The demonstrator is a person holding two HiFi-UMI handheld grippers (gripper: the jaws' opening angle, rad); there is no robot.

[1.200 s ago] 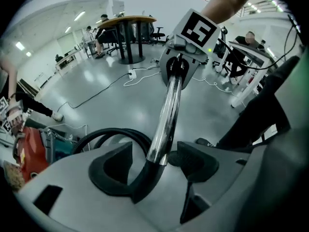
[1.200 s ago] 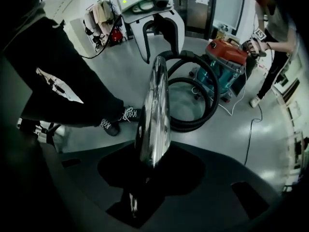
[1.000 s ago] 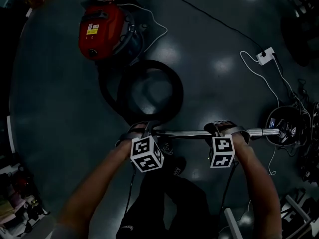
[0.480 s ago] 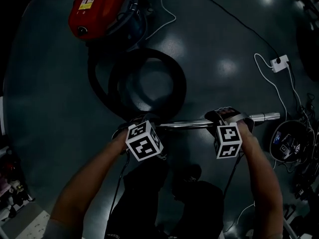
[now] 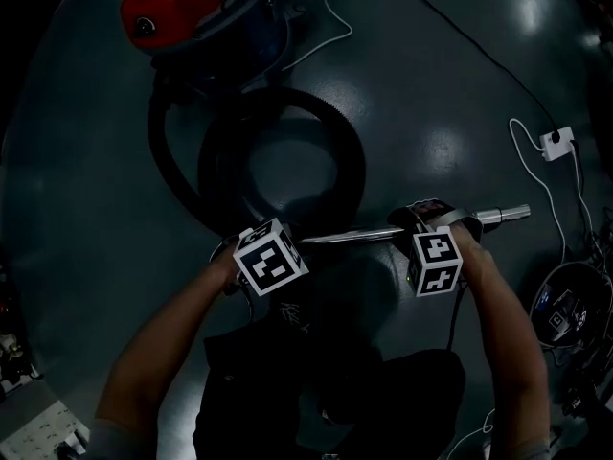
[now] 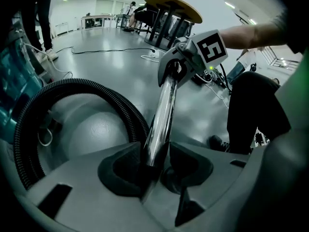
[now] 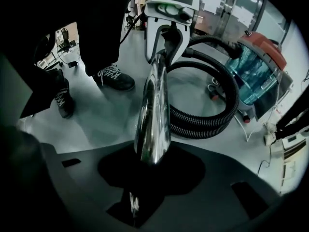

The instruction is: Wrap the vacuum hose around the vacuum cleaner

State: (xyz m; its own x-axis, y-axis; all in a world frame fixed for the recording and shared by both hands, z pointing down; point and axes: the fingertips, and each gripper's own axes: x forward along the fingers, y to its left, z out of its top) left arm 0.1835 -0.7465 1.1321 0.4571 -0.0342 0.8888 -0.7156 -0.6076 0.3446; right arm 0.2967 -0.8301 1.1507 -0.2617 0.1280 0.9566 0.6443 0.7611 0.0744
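The red vacuum cleaner [image 5: 177, 3] sits far left, with its black hose [image 5: 352, 166] looped on the near side of it. The left gripper [image 6: 155, 163] has just been closing its jaws, which now clamp the left end of the metal wand [image 5: 350, 235]. The right gripper [image 7: 152, 166] grasps the same wand further right.

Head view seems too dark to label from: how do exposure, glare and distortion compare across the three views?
Head view: underexposed, only lamp glare on the floor and the shiny tube stand out. Left gripper view: well lit, fisheye-bent, dark vignette at the corners, hose sharp. Right gripper view: bright streaks on the tube, very dark at upper left.
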